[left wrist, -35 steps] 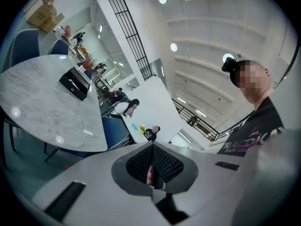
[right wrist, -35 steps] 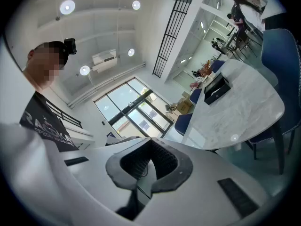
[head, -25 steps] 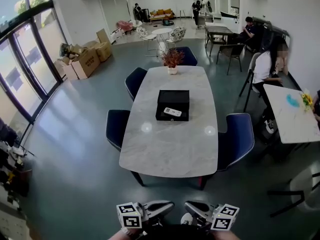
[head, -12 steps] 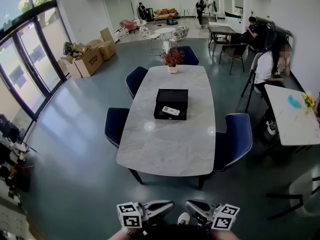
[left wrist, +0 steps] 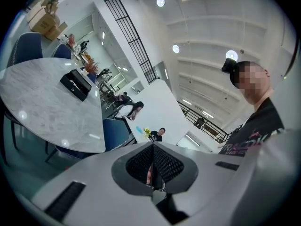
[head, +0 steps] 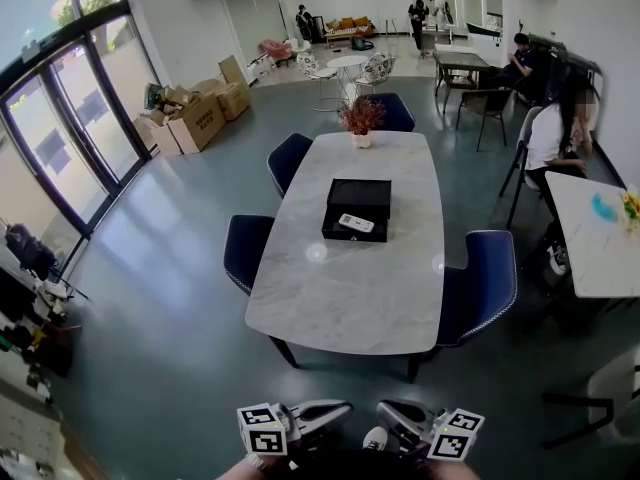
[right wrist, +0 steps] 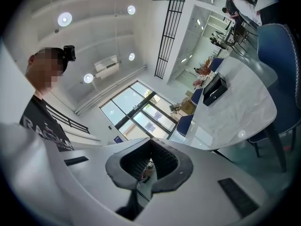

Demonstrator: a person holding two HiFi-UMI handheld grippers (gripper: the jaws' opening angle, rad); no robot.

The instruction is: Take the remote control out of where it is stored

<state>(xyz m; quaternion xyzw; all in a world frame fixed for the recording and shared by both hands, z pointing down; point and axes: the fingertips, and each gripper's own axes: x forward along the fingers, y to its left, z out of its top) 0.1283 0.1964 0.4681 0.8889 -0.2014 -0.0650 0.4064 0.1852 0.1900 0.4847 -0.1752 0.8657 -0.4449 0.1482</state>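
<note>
Head view: white remote control [head: 356, 223] lies on near half of black box [head: 360, 194], middle of marble table [head: 340, 298]. Blue chairs [head: 247, 250] at left and right sides; potted plant [head: 361, 118] at far end. Left gripper [head: 343, 409] and right gripper [head: 383, 411] at near edge, side by side, well apart from table. Both jaw pairs pressed together, nothing between.
</note>
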